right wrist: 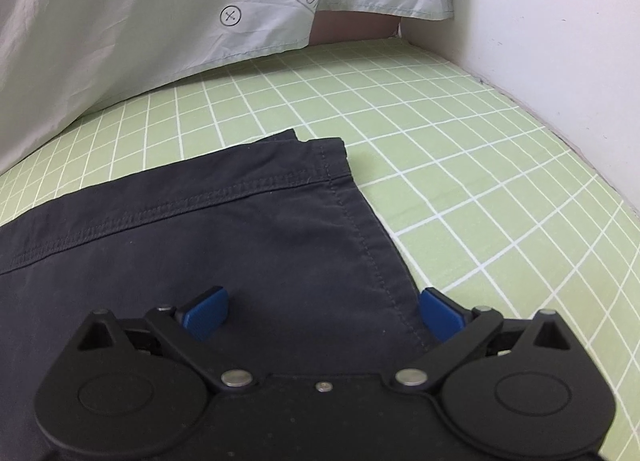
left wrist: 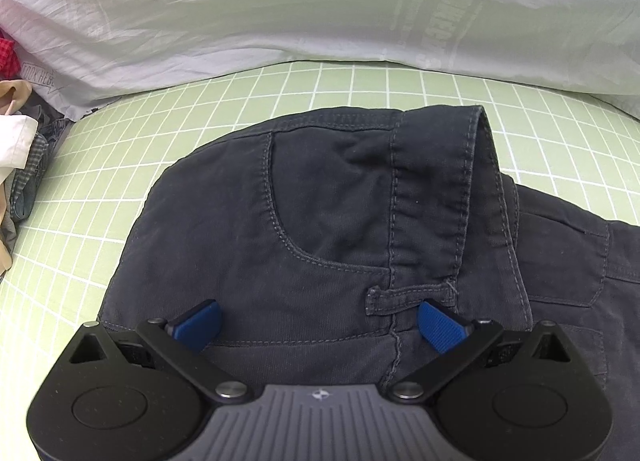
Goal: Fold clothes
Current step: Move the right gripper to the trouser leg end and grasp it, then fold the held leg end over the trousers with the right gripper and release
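From the left wrist view, the left hand-held gripper (left wrist: pixel 319 325) hangs with its blue pads spread wide above a pair of dark trousers (left wrist: pixel 320 229), nothing clamped between them; the trousers lie on a green checked sheet (left wrist: pixel 120 165), waistband end folded over so that a curved pocket seam and a belt loop (left wrist: pixel 412 295) face up. A white printed pillow (left wrist: pixel 280 21) with carrot motifs lies beyond, and a heap of other clothes (left wrist: pixel 20 153) sits at the left edge. From the right wrist view, the right hand-held gripper (right wrist: pixel 322 315) also stands wide apart, gripping nothing, over the hemmed leg end of the trousers (right wrist: pixel 200 241), its right pad just off the cloth's stitched side edge. A white wall (right wrist: pixel 560 41) borders the sheet (right wrist: pixel 480 161) on the right.
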The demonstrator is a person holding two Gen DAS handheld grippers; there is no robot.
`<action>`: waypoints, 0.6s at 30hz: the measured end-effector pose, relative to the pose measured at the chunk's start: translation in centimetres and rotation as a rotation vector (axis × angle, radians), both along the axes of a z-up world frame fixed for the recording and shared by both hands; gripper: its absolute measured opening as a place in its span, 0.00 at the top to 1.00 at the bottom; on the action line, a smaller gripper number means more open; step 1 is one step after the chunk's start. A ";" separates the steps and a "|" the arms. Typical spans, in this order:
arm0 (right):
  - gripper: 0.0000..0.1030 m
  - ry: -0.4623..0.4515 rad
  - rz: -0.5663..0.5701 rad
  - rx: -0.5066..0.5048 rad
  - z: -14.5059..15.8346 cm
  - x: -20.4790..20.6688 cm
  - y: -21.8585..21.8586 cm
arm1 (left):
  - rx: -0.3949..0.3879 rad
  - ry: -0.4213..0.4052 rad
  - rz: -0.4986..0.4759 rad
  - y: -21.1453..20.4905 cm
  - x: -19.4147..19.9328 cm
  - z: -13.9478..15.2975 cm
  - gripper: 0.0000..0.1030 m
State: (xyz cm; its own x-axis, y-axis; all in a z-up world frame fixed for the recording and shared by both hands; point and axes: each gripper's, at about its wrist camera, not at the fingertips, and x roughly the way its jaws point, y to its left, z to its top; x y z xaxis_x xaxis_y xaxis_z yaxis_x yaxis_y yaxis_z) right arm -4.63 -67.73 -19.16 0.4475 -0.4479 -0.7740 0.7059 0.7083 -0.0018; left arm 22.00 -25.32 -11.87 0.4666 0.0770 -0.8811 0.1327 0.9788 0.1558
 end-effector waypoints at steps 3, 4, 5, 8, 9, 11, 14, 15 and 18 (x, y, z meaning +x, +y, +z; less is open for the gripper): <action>0.32 0.010 0.040 0.003 0.7 0.0 0.5 | -0.055 0.020 0.007 0.7 0.2 1.0 0.01; 0.53 0.013 0.052 0.004 1.0 0.0 0.8 | -0.083 0.019 0.010 1.1 0.1 1.5 0.01; 0.65 0.015 0.064 0.004 1.2 0.0 1.1 | -0.113 0.011 0.011 1.5 -0.2 2.1 0.01; 0.83 0.040 0.092 -0.018 1.5 0.4 2.1 | -0.202 -0.051 0.009 2.5 -2.0 4.2 0.01; 0.88 0.054 0.108 -0.038 1.6 0.7 2.5 | -0.220 -0.072 0.006 2.9 -2.8 4.8 0.01; 0.90 0.043 0.108 -0.047 2.3 0.8 3.2 | -0.250 -0.109 0.002 3.7 -4.4 5.9 0.01; 0.90 -0.066 0.063 -0.020 5.2 -0.1 4.3 | -0.272 -0.159 0.003 5.0 -6.6 7.5 0.01; 0.90 -0.093 0.066 -0.028 6.3 -0.3 5.0 | -0.275 -0.178 0.005 5.5 -7.3 8.2 0.01; 0.90 -0.143 0.109 -0.082 9.5 -0.3 7.7 | -0.273 -0.227 0.001 7.0 -8.9 9.6 0.01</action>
State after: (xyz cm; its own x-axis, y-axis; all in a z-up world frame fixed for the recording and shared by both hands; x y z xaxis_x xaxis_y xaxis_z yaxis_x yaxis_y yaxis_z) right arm -4.88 -59.98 -9.66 0.5995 -0.4496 -0.6621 0.6222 0.7822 0.0322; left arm 13.14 -18.36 -2.26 0.6529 -0.1462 -0.7432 0.1234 0.9886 -0.0861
